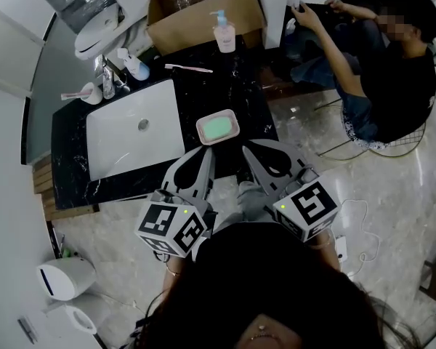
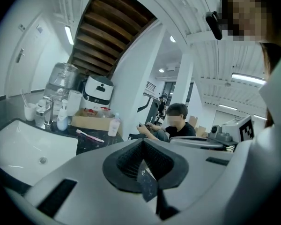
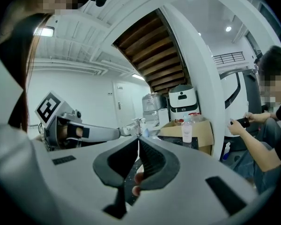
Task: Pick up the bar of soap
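Green bar of soap (image 1: 218, 128) in pink dish (image 1: 200, 129), left claw (image 1: 206, 153) and right claw (image 1: 248, 151) closed, empty, near it

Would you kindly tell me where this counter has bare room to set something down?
The counter is bare between the soap dish and the toothbrush, right of the sink. A narrow strip runs along the sink's near edge. Behind the sink, round the faucet, cup and bottles crowd it.

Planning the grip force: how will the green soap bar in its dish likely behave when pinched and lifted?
The soap bar looks smooth and rounded, so probably slippery. It seems a solid block, likely stiff. Its shallow soap dish rests on the polished counter, so it may slide if nudged.
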The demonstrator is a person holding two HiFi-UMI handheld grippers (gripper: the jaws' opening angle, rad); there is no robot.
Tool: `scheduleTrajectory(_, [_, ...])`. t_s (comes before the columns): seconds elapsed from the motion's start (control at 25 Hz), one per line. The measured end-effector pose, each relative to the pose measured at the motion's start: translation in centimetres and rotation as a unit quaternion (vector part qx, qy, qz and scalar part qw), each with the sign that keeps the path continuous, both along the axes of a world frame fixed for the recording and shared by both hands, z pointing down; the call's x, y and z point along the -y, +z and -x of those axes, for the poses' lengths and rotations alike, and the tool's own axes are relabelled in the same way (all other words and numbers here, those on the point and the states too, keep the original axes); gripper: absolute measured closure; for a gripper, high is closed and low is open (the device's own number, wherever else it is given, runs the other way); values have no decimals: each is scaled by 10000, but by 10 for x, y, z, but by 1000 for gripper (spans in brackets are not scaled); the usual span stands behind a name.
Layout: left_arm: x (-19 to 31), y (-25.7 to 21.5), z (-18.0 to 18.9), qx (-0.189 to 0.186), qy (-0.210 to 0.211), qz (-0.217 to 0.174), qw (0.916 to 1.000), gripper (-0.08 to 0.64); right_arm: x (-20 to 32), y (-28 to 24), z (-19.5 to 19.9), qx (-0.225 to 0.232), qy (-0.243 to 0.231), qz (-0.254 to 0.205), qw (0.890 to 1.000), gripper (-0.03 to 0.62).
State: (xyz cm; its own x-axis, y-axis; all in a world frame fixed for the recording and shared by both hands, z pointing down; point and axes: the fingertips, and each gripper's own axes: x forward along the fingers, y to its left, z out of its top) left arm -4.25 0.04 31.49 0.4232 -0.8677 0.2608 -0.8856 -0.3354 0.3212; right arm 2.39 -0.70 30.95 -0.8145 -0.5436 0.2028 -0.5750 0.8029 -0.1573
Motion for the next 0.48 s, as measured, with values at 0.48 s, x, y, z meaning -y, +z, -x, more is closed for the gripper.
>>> scheduleTrajectory(0.48, [66, 6, 28, -36, -421, 162, 9990, 552, 68, 14, 15, -261, -379, 215, 9987, 583])
